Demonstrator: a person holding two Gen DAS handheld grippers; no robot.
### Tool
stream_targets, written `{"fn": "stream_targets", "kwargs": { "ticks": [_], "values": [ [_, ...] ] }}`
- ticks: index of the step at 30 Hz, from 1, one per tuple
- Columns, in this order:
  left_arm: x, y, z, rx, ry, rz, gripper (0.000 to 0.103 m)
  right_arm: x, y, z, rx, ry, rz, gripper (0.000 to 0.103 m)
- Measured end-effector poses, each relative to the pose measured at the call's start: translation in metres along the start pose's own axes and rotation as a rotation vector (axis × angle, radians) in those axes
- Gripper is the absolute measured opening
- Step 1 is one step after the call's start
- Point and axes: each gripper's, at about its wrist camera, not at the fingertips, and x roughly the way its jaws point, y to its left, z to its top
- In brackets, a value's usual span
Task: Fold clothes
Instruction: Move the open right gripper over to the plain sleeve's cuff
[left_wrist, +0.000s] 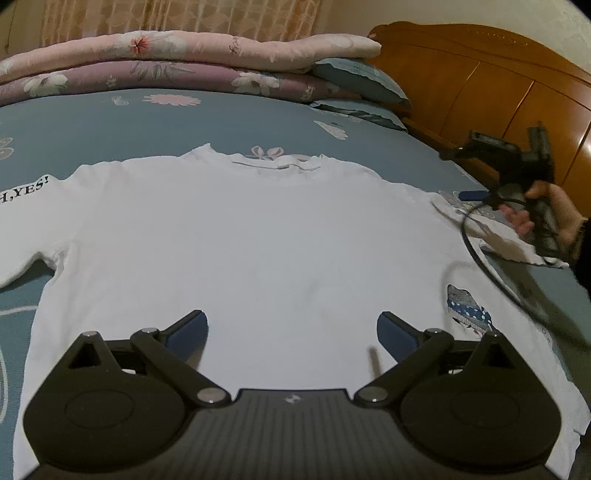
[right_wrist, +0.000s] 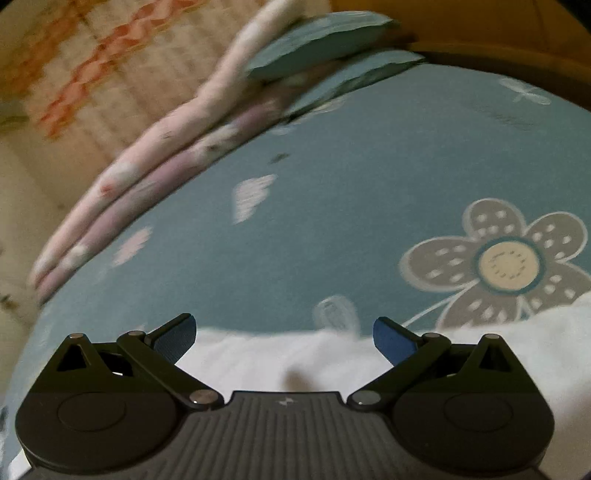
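Note:
A white T-shirt (left_wrist: 251, 236) lies spread flat on the blue bedsheet, collar toward the far side and sleeves out to both sides. Black lettering shows on its left sleeve (left_wrist: 26, 192). My left gripper (left_wrist: 291, 332) hovers open over the shirt's lower middle, nothing between its blue pads. In the left wrist view my right gripper (left_wrist: 476, 194) is held by a hand (left_wrist: 554, 218) over the shirt's right sleeve. The right wrist view, blurred, shows my right gripper (right_wrist: 284, 338) open above a white edge of the T-shirt (right_wrist: 280, 354).
Folded floral quilts (left_wrist: 177, 62) and blue pillows (left_wrist: 362, 85) are stacked along the far side of the bed. A wooden headboard (left_wrist: 491, 85) stands at the right. A black cable (left_wrist: 491, 269) trails across the shirt's right side. The bedsheet (right_wrist: 332, 206) carries flower prints.

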Motion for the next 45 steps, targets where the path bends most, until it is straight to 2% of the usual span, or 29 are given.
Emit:
{"fn": "stream_targets", "kwargs": {
  "ticks": [2,5,7,8,10,14,18,24,25,29,31,33,40,43,45],
  "values": [
    [0.0,0.0,0.0,0.003,0.0,0.004,0.098,-0.003,0.002,-0.007,-0.024,0.037,0.002,0.103],
    [0.001,-0.001,0.0,0.008,-0.001,0.012,0.098,0.0,-0.007,-0.016,-0.013,0.096,-0.102,0.103],
    [-0.001,-0.002,0.0,0.014,-0.012,0.036,0.098,-0.007,-0.007,-0.018,0.011,0.074,-0.128,0.103],
    [-0.003,-0.002,0.001,0.017,-0.022,0.048,0.098,-0.012,-0.004,-0.017,0.019,0.051,-0.118,0.103],
    [-0.007,-0.002,0.002,0.019,-0.048,0.068,0.098,-0.015,0.013,-0.013,0.011,0.038,-0.044,0.103],
    [-0.019,0.002,0.007,-0.001,-0.12,0.127,0.098,0.0,0.062,-0.006,-0.078,0.076,0.122,0.103],
    [-0.018,0.011,0.01,-0.024,-0.1,0.167,0.098,0.044,0.099,-0.01,-0.135,0.133,0.21,0.103],
    [-0.018,0.025,0.014,-0.067,-0.109,0.216,0.098,0.112,0.117,-0.026,-0.171,0.235,0.221,0.103],
    [-0.018,0.027,0.014,-0.072,-0.11,0.218,0.098,0.12,0.119,-0.029,-0.186,0.232,0.206,0.103],
    [-0.016,0.033,0.013,-0.105,-0.091,0.19,0.098,0.132,0.125,-0.024,-0.218,0.124,0.128,0.103],
    [-0.016,0.033,0.011,-0.105,-0.087,0.191,0.098,0.127,0.127,-0.022,-0.213,0.116,0.105,0.103],
    [-0.018,0.032,0.011,-0.104,-0.095,0.186,0.098,0.11,0.128,-0.023,-0.223,0.122,0.117,0.103],
    [-0.024,0.027,0.011,-0.116,-0.125,0.151,0.098,0.005,0.119,-0.041,-0.27,0.149,0.182,0.103],
    [-0.027,0.024,0.01,-0.128,-0.135,0.119,0.098,-0.03,0.099,-0.057,-0.213,0.176,0.19,0.103],
    [-0.026,0.021,0.009,-0.136,-0.135,0.099,0.098,-0.037,0.085,-0.071,-0.17,0.185,0.185,0.103]
  ]
}}
